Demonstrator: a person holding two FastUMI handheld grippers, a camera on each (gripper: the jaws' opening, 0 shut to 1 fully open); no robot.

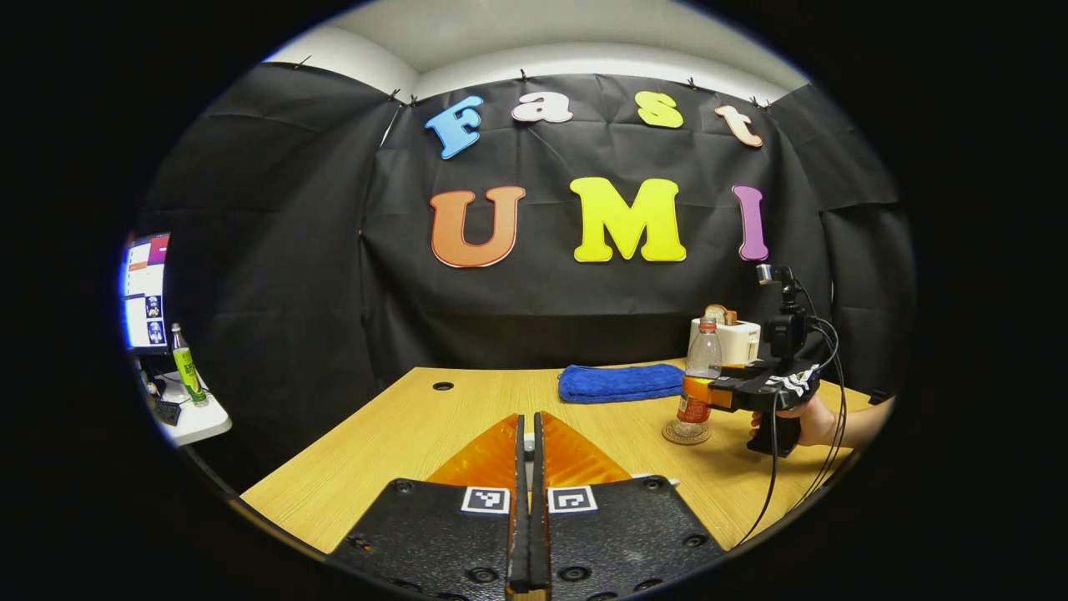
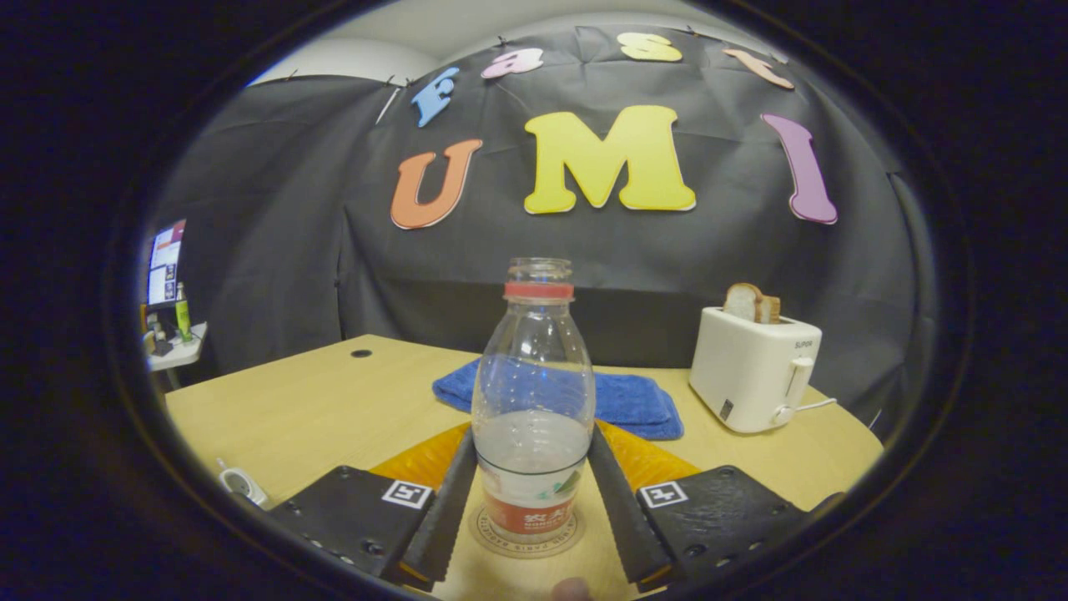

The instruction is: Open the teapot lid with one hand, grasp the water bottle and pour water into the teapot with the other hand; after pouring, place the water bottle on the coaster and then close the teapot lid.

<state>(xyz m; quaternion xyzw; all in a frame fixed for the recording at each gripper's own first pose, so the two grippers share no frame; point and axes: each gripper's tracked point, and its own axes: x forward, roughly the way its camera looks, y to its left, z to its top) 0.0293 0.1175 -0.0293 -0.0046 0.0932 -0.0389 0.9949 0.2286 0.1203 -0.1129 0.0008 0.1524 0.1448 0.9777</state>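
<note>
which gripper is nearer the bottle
Right. The right gripper has a finger on each side of the bottle, which stands on the coaster. The left gripper is shut, well away from it across the table.

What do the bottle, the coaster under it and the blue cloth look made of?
Bottle: clear glossy plastic, likely; the cloth shows through it. Coaster: matte, printed, perhaps cork or card. Blue cloth: soft folded terry or microfibre, napped surface.
</note>
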